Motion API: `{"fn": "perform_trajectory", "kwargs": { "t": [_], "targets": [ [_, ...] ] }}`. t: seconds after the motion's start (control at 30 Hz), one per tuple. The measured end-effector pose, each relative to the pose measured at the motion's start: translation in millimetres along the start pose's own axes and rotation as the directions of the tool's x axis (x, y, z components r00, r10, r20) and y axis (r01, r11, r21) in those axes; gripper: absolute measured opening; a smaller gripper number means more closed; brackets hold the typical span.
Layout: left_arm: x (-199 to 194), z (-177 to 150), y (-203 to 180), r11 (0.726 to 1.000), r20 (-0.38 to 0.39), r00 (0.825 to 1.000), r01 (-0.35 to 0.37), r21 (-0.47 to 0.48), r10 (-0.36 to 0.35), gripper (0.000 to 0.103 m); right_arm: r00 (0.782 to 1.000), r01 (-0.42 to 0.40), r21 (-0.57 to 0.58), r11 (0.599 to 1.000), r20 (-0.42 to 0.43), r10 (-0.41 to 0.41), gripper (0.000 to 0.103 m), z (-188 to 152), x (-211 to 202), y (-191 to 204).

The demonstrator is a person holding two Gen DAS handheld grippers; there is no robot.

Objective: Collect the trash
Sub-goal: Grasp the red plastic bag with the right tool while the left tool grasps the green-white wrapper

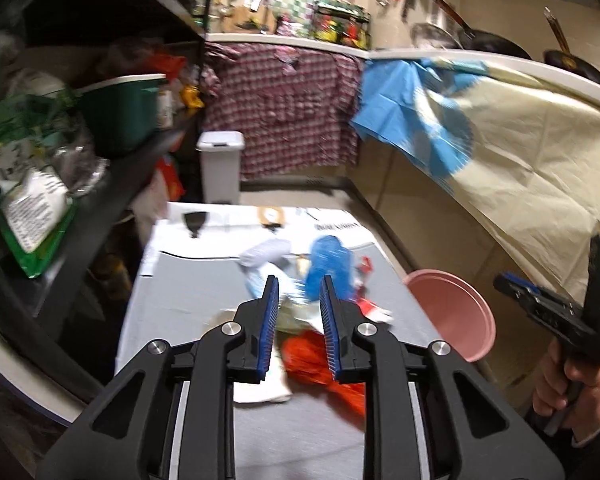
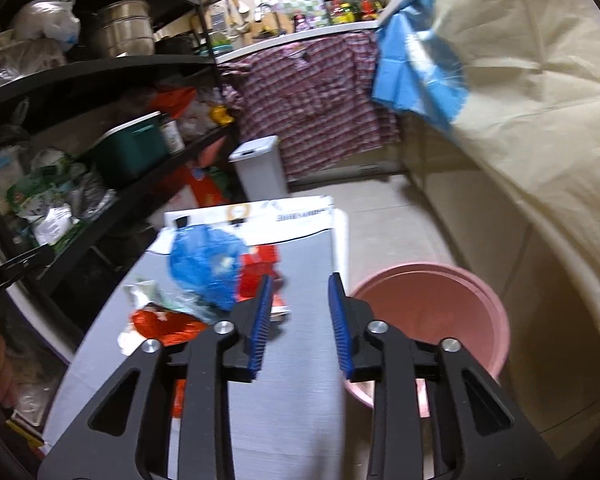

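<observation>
Left tool (image 1: 298, 292) released, its ribbed blue pads parted and holding nothing, poised above a heap of trash on the grey-covered desk (image 1: 188, 300). In the heap: a crinkled blue plastic bag (image 1: 328, 264), a glossy red wrapper (image 1: 320, 364) crumpled nearest the tool, a pale rolled tissue (image 1: 266, 254) and a flat white scrap (image 1: 266, 390) at the near edge. Right tool (image 2: 300, 294) likewise released and empty, pads spread wide, hanging over the desk's right edge (image 2: 300, 400) between the trash and a round pink plastic bucket (image 2: 428, 304) that stands on the floor just beside the desk. Same blue bag (image 2: 206, 264) and red wrapper (image 2: 162, 324) lying left of the right tool, touching one another. Beyond the desk, a boxy white lidded bin (image 1: 220, 164) against a checked cloth (image 1: 284, 108); dark metal shelves (image 2: 100, 68) packed with pots and packets on the left.
</observation>
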State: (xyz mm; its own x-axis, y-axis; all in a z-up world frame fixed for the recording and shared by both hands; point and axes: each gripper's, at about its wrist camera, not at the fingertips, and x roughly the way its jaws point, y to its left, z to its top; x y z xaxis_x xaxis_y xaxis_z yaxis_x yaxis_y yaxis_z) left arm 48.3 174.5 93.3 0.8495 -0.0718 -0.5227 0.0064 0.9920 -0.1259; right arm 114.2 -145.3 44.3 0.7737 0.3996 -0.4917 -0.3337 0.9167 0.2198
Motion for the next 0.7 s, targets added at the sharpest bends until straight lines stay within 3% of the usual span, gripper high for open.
{"fn": "perform_trajectory", "kwargs": {
  "t": [0.2, 0.43, 0.7],
  "targets": [
    [16, -10, 37, 0.991, -0.022, 1.000, -0.006, -0.135, 0.003, 0.015, 0.995, -0.083, -0.038, 0.996, -0.063, 0.080, 0.025, -19, 32, 39],
    [39, -14, 37, 0.993, -0.044, 0.999, 0.012, -0.116, -0.017, 0.015, 0.982, -0.145, -0.050, 0.988, -0.134, 0.137, 0.027, -43, 65, 69],
    [76, -17, 29, 0.990, -0.079, 0.992, 0.084, -0.115, -0.094, 0.015, 0.954, -0.217, -0.066, 0.974, -0.226, 0.197, 0.048, -58, 95, 87]
  ]
}}
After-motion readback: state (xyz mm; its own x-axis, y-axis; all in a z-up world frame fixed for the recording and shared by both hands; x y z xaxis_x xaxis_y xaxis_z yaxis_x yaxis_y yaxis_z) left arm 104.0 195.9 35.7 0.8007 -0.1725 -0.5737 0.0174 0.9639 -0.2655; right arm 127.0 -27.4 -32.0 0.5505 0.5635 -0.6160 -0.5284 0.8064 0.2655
